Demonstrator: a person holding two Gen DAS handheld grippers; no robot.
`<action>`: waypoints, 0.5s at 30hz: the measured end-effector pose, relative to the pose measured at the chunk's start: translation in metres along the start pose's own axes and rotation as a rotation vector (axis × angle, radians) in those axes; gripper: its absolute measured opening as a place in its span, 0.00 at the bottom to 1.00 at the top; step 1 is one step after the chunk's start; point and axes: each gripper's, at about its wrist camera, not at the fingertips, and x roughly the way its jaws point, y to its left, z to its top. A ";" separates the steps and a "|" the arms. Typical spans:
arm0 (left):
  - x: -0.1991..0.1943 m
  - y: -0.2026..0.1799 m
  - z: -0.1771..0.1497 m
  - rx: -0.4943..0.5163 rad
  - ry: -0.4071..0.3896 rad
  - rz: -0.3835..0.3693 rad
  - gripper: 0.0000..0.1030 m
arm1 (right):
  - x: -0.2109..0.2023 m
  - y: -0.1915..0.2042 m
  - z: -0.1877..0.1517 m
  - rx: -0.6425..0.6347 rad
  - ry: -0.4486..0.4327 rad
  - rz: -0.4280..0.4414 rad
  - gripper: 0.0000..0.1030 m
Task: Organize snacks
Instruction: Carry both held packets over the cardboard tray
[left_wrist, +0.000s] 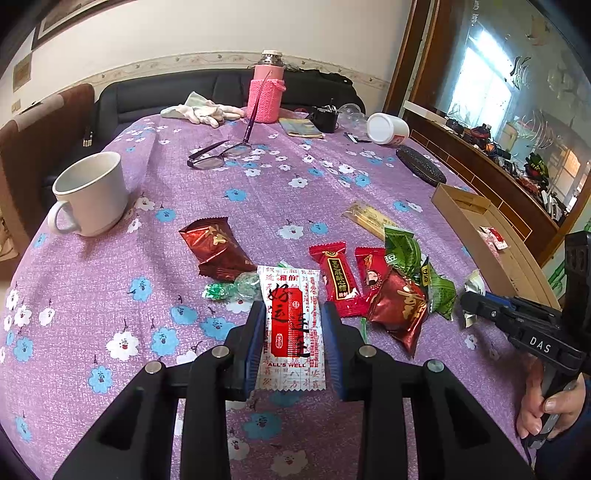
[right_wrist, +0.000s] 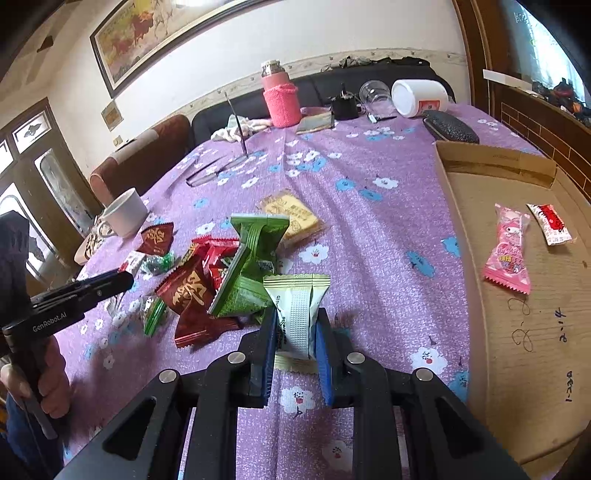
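Packets (left_wrist: 291, 325) clamped between both grippers' fingers (left_wrist: 256, 347)

Purple flowered tablecloth (left_wrist: 258, 206); pink knitted bottle cover (left_wrist: 266, 99).

Left claw (left_wrist: 293, 325) grips white-red snack packet (left_wrist: 291, 325) above tablecloth (left_wrist: 110, 280).

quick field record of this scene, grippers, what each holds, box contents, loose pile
left gripper: shut on white-red packet
right gripper: shut on pale packet
box: pink candy and a small red-white packet
pile: red, dark red and green packets on the purple cloth
mug: upright, apart from the pile
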 end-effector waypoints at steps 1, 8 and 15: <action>-0.001 -0.001 0.001 0.001 -0.002 -0.003 0.29 | -0.001 -0.001 0.000 0.005 -0.006 0.004 0.20; -0.012 -0.008 0.001 0.001 -0.022 -0.011 0.29 | -0.014 -0.009 0.002 0.053 -0.044 0.026 0.20; -0.028 -0.028 0.005 0.003 -0.024 -0.047 0.29 | -0.036 -0.022 0.002 0.107 -0.090 0.060 0.20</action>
